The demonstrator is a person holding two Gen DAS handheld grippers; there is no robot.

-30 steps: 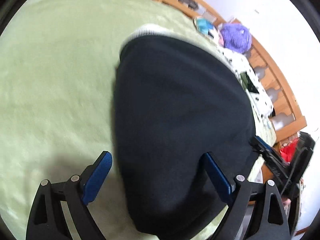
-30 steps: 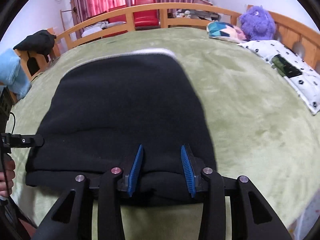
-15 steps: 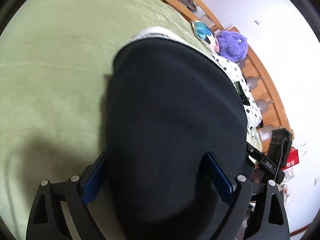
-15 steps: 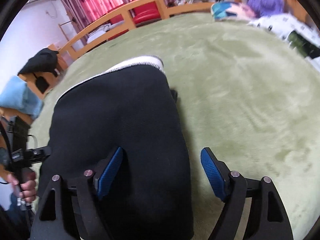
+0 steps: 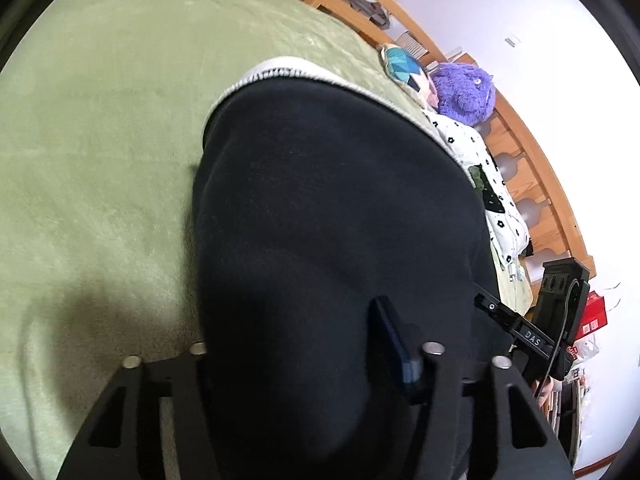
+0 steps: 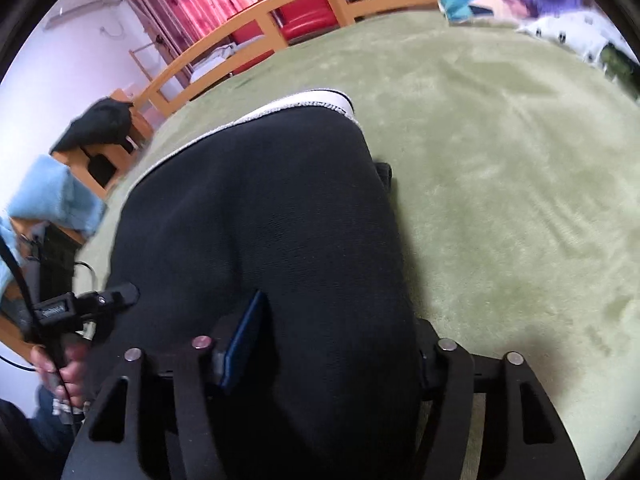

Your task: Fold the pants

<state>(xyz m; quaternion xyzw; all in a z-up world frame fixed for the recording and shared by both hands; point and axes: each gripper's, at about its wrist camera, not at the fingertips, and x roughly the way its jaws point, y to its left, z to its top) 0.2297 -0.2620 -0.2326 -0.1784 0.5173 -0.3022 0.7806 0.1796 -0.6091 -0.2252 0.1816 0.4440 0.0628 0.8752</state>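
Observation:
The black pants (image 5: 332, 220) lie folded on the green bed cover (image 5: 100, 140), with a white-edged hem at the far end; they also show in the right wrist view (image 6: 260, 220). My left gripper (image 5: 296, 344) straddles the near left corner of the pants. Its jaws have closed in on the bunched cloth; the right blue pad (image 5: 394, 340) shows and the left one is hidden by fabric. My right gripper (image 6: 336, 332) straddles the near right corner the same way; its left blue pad (image 6: 244, 336) shows and the right is hidden.
A wooden bed rail (image 5: 532, 148) runs along the far side, with a purple plush toy (image 5: 464, 92), a patterned pillow (image 5: 400, 64) and a dotted white cloth (image 5: 500, 200) before it. Red chairs (image 6: 304, 12) and a blue cloth (image 6: 56, 196) stand beyond the bed.
Both grippers moved forward over the near edge of the pants and their jaws narrowed around the cloth. The fabric now bulges up between the fingers.

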